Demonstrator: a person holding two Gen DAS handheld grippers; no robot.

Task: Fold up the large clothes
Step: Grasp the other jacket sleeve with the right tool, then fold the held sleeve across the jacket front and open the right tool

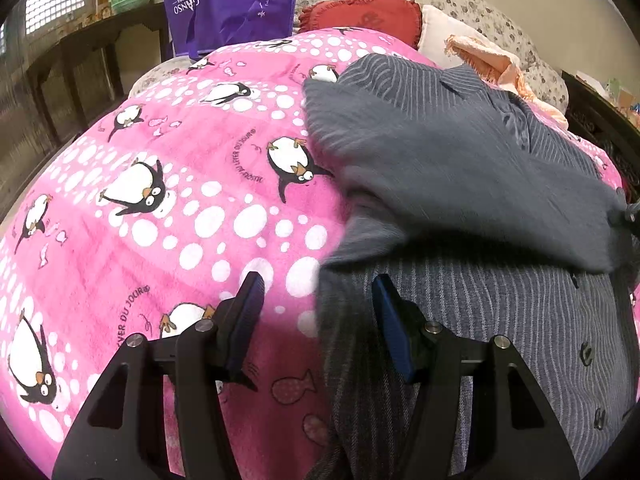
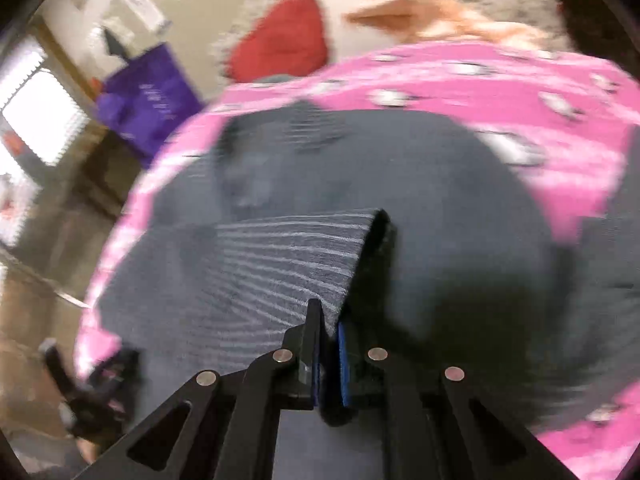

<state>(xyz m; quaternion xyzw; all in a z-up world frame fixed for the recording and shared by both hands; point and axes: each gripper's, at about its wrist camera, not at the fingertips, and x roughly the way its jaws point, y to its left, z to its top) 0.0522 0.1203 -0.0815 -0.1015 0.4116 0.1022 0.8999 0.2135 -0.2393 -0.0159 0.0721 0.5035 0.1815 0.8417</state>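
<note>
Right wrist view is showing my right tongs [image 2: 329,320] clenched on an edge of the grey striped shirt [image 2: 280,256], the cloth rising out of the pinch and draping away to the left. That picture is blurred, so I am not naming which hem or sleeve this is. Left wrist view is showing my left tongs [image 1: 318,300] hanging released, nothing between the pads, right over the shirt's [image 1: 460,176] near side edge where it is meeting the pink penguin blanket [image 1: 168,200] on the bed. The garment is lying towards the right half of the bed, its long axis running from the near edge up towards the collar and the red pillow [image 1: 360,14] at the head. A flap is already doubling over the body and casting a shadow across the stripes. What matters, I am judging, is that the held edge is crossing the shirt's width, not its length. My left tongs are nearer the lower side seam, so they are placed to pin it.
</note>
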